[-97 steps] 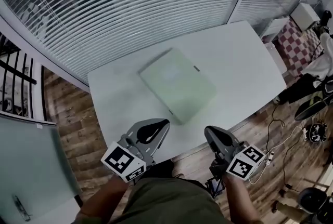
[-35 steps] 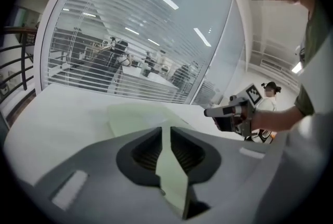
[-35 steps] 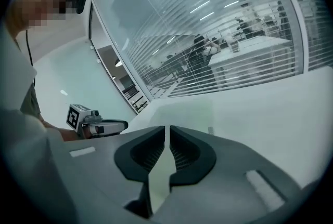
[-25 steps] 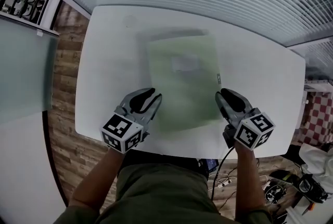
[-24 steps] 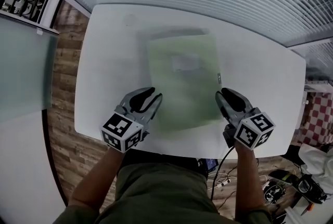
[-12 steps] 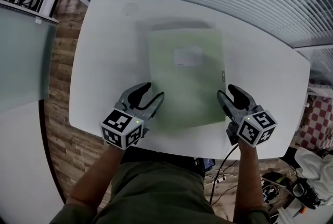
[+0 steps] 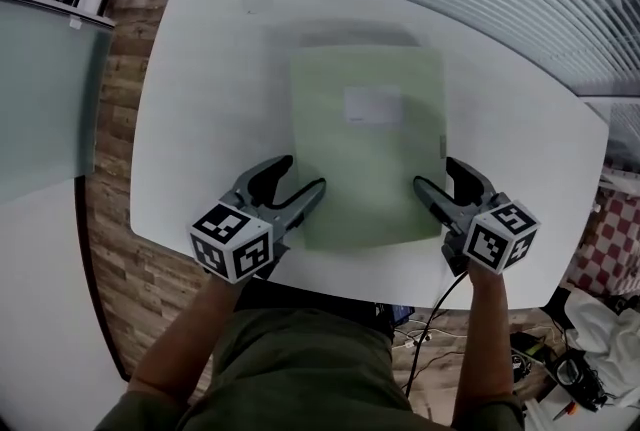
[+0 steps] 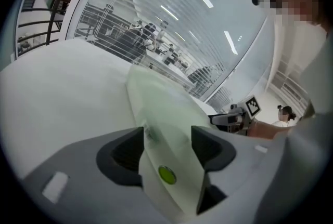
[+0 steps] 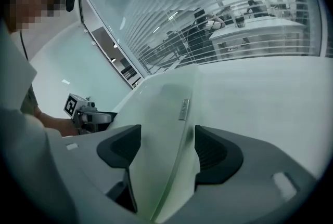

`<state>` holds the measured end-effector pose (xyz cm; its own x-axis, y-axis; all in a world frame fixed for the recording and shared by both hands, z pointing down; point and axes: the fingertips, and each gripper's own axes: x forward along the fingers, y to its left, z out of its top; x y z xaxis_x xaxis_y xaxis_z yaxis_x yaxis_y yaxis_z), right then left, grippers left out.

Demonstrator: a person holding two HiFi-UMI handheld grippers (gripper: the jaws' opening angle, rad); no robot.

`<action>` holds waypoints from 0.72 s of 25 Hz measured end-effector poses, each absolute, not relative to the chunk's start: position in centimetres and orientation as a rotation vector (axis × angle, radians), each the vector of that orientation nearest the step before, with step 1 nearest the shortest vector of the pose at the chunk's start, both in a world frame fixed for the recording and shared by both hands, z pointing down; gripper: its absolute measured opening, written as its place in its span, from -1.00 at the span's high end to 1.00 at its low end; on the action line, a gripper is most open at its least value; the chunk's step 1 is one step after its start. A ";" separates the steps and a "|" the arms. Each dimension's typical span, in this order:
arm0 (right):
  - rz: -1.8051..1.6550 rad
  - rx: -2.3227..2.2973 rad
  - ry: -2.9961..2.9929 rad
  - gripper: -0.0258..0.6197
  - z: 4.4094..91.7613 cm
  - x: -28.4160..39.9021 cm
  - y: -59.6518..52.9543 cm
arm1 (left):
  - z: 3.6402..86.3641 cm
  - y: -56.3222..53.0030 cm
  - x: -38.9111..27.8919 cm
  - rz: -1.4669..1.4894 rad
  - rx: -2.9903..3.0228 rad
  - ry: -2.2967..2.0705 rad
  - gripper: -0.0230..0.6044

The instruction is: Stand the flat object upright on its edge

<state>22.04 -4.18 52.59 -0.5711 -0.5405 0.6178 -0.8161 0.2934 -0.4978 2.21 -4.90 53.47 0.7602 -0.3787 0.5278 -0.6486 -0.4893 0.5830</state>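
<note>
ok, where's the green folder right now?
Head view: the green folder lies centred on the white table, its near corners between the opening jaws of the left hand-held gripper and the right hand-held gripper.

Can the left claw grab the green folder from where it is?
Probably yes. An edge of the folder sits between the jaws of the left gripper, which are opening and not pressing on it. Nothing stands in the way, so closing should catch it.
</note>
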 end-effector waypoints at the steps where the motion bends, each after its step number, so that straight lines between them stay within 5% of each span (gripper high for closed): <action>1: 1.170 1.209 -2.234 -0.04 52.7 22.0 -4.1 | 53.5 -4.7 2.3 0.417 2.129 -0.756 0.09; 18: 1.201 1.135 -2.143 -0.04 53.7 21.2 -4.4 | 54.4 -4.0 2.5 0.505 2.027 -0.765 0.04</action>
<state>21.19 -4.42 53.71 -0.5709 -0.4462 0.6892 -0.8207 0.2888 -0.4929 2.46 -3.95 54.42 0.7271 -0.3238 0.6054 -0.6840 -0.4181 0.5978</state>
